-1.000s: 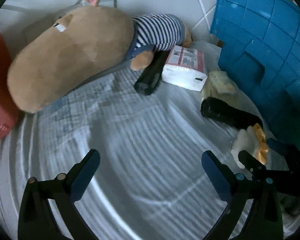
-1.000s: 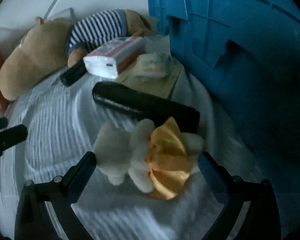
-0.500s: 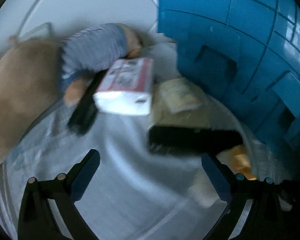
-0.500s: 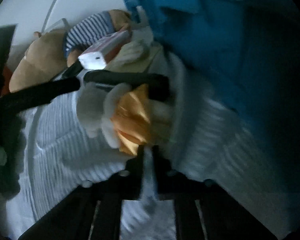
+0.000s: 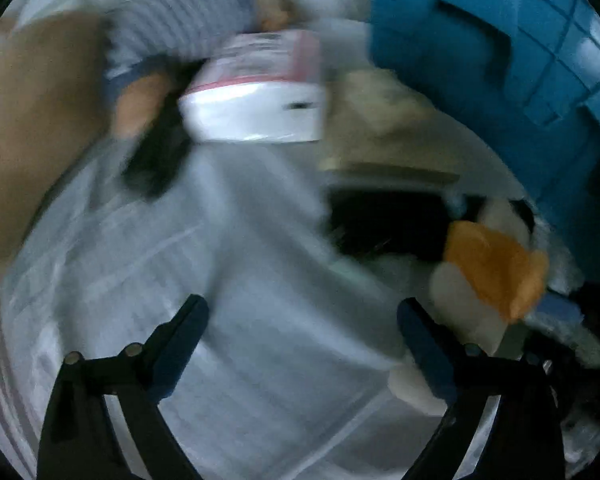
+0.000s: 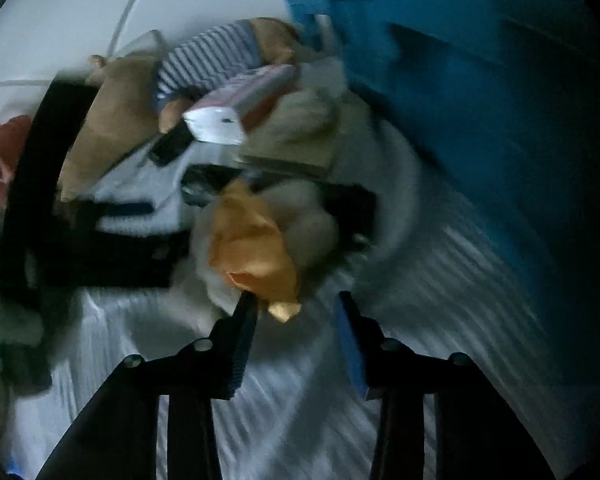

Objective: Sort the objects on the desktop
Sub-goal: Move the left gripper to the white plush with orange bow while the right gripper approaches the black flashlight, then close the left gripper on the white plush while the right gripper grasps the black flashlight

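A white plush toy with an orange bow (image 6: 256, 248) lies on the white cloth; it also shows in the left wrist view (image 5: 492, 276). My right gripper (image 6: 296, 308) is partly closed, its left finger touching the orange bow, with a gap between the jaws. My left gripper (image 5: 300, 316) is open and empty over the cloth. A white tissue pack (image 5: 260, 92), a long black case (image 5: 384, 224), a beige pouch (image 5: 380, 128) and a black tube (image 5: 156, 160) lie ahead. A big tan plush in a striped shirt (image 5: 100, 60) lies at the back left.
A blue plastic crate (image 5: 500, 60) stands at the right, also in the right wrist view (image 6: 480, 100). A red object (image 6: 0, 152) sits at the far left. The white cloth (image 5: 240, 300) covers the surface. Both views are motion blurred.
My left gripper has swung right and closer to the tissue pack and crate. My right gripper closed from wide open, then reopened a little at the orange-bow plush.
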### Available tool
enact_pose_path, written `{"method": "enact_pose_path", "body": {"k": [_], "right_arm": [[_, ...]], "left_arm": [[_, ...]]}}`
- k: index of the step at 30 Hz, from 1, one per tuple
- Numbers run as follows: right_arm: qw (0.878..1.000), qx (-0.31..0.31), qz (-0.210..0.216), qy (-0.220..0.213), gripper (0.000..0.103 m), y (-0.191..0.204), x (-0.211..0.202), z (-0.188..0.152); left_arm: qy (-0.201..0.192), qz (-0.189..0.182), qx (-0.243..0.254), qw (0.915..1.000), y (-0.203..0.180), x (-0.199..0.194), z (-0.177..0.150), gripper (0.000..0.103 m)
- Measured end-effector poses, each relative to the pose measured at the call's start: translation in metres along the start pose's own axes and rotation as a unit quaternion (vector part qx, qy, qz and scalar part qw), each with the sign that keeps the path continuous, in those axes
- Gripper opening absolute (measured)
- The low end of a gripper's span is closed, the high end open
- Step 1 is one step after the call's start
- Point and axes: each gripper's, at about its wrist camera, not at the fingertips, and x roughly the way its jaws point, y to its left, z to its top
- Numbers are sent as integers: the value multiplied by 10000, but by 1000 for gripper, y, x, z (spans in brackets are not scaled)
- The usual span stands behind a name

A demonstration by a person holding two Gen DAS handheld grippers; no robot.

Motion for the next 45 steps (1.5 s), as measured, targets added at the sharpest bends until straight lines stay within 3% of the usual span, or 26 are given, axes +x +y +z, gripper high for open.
{"method": "enact_pose_path", "body": {"k": [4,7,11,14,20,21,23,24,25,29,34,42,45], "right_arm": [[9952,-430,880,45,35,26,1,4],[9932,-443,1072,135,36,38,5,-1],[9968,-349,714,68,39,34,3,-2],[9986,-325,423,32,45,21,-14,-13],[9995,-304,-52,46,45,-5,-30,-26],[9994,-311,-114,58,45,-8,-30,-26],[9992,-316,-245,54,46,-13,-25,-22],[9990,-319,-307,52,49,-15,-23,-21],[9990,-333,-301,69,56,-17,-22,-19],[9974,-697,-197,-6,59,-3,-10,-2],[9881,-1504,-284,-127,53,32,17,33],[9628,-2443,-1148,-73,53,49,71,75],[9567,-2620,-1266,-10,58,48,84,77]], "left_arm": [[-97,348,-449,9983,29,-19,-27,97],[-465,290,-906,9944,45,-49,-41,97],[-841,-4,-931,9921,33,-81,-42,98],[-837,-176,-707,9938,3,-85,-32,101],[-703,-45,-72,9975,-70,-66,-16,101],[-656,-16,-92,9978,-70,-60,-18,100],[-562,44,-132,9983,-70,-47,-22,67],[-514,73,-153,9985,-70,-40,-23,58],[-467,103,-173,9987,-69,-34,-25,42],[-525,373,-602,9961,-33,-23,-27,41],[-616,661,-919,9917,9,-13,-29,41],[-487,551,-1136,9908,27,40,-34,41],[-558,566,-1184,9898,29,54,-33,41]]}}
